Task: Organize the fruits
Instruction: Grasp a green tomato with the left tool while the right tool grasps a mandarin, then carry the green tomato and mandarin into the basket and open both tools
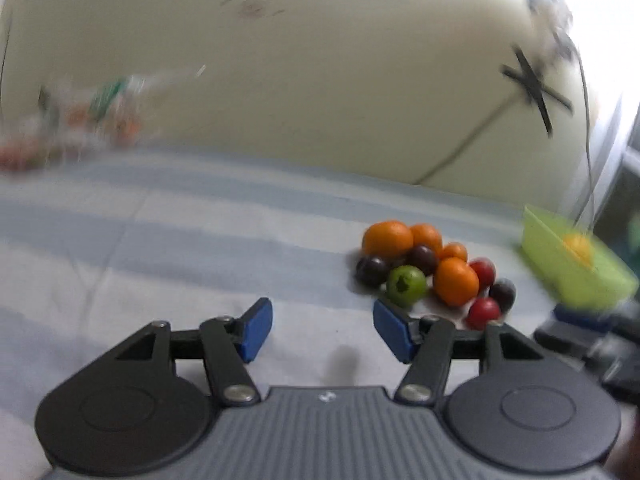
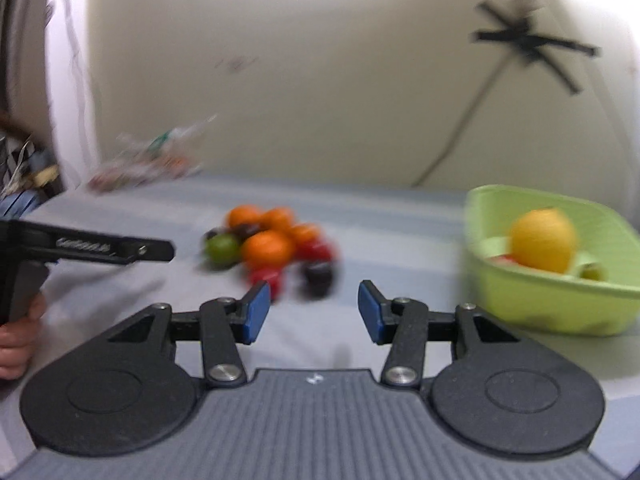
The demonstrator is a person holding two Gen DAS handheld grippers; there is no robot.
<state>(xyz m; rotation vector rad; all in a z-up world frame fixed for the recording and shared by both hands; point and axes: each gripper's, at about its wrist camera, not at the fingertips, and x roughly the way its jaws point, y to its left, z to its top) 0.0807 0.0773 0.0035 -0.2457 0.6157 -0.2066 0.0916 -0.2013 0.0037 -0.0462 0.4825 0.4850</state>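
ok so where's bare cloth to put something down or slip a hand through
Bare striped cloth lies left of the fruit pile, back to the blurred clutter by the wall. A narrower strip separates the pile from the green basket. Crowded: the pile itself and the basket side.

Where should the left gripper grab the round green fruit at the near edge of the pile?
Probably across the round green fruit's widest part, coming from the near, open cloth side. Its front faces the open left gripper, while a dark plum and an orange crowd its flanks, so the pads should slip into those gaps, slightly from above.
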